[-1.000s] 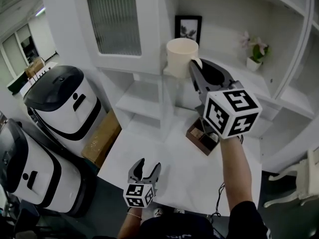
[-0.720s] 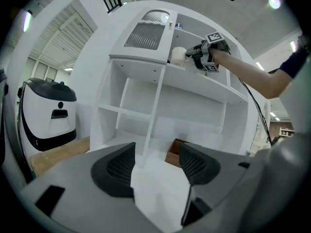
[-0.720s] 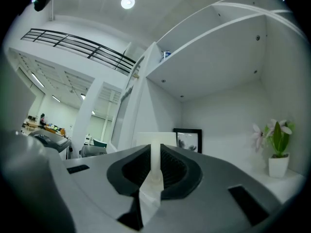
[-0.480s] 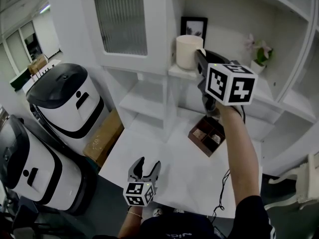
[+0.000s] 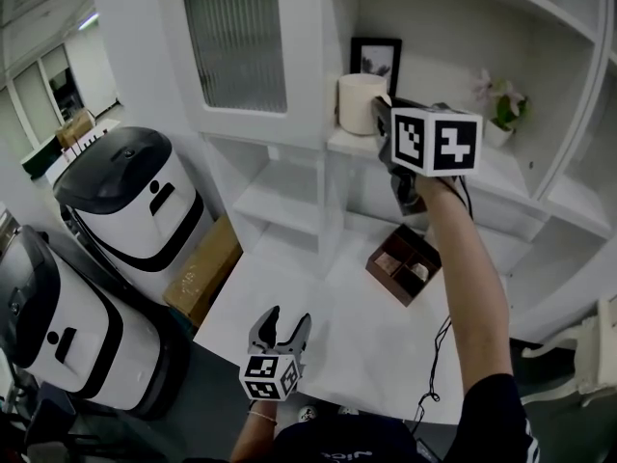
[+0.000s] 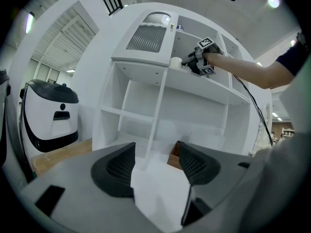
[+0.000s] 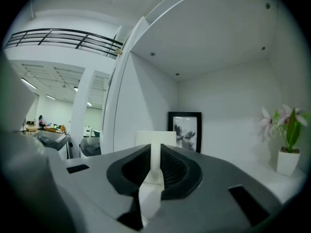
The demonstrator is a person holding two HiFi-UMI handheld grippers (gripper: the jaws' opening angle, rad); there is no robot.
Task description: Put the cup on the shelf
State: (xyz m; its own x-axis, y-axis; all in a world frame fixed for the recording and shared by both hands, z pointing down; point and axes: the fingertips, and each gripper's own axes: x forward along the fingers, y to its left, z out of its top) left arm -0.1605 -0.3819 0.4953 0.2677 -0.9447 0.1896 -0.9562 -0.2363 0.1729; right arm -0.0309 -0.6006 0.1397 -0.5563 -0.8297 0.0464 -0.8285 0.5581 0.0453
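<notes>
At shelf (image 5: 345,143) level, right gripper (image 5: 380,109) pinches the cup (image 5: 359,99) by its handle.

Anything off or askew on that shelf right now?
Nothing stands out. The cup is upright at the shelf's left end, with the right gripper's jaws shut on its handle. The picture frame and flower pot stand upright behind it.

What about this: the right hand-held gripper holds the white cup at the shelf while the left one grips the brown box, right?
The left hand-held gripper grips nothing: the left gripper view shows its jaws apart and empty, the brown box lying on the table. The right hand-held gripper does hold the white cup at the shelf.
</notes>
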